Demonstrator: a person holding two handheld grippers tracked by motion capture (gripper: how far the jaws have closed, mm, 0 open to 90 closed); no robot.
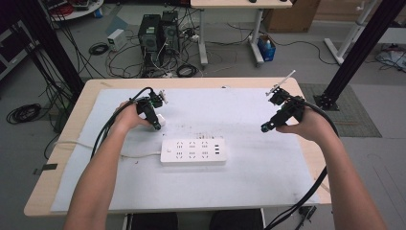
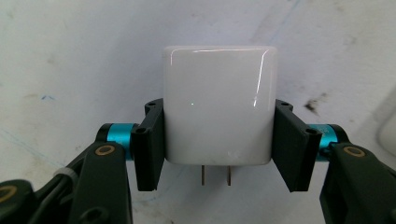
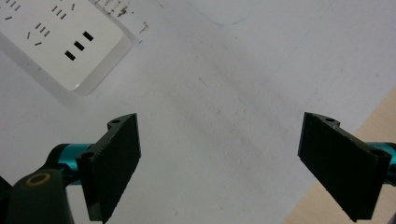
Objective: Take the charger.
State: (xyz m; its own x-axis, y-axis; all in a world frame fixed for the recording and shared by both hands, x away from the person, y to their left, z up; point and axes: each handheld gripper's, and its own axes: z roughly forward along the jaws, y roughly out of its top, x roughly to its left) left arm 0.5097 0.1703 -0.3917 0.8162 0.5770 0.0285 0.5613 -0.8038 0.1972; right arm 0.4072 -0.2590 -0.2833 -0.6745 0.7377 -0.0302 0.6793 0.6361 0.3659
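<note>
Left gripper point(image 2: 217, 149) pinching a white plug adapter point(image 2: 218, 105) by its two flat sides, jaws pressed against the smooth faces, probably because those are the only parallel surfaces that give a firm hold. Two metal prongs point(image 2: 216, 175) pointing back toward the gripper's camera, left free of the jaws. In the high view, adapter point(image 1: 161, 120) at the tip of the left gripper point(image 1: 154, 120), just above or on the white mat point(image 1: 249, 175) behind the power strip point(image 1: 193, 152); contact with the mat impossible to judge. Prongs apparently turned away from the strip's sockets, so likely a re-orienting needed before any plugging in, if that is the aim.

Right gripper point(image 3: 219, 163) spread wide, holding nothing, hovering over bare mat near the table's wooden edge point(image 3: 373, 126), with one corner of the strip point(image 3: 65, 42) at upper left. In the high view, right gripper point(image 1: 270, 124) held up and off to the strip's right, seemingly parked clear of the work while staying within reach to steady the strip.
</note>
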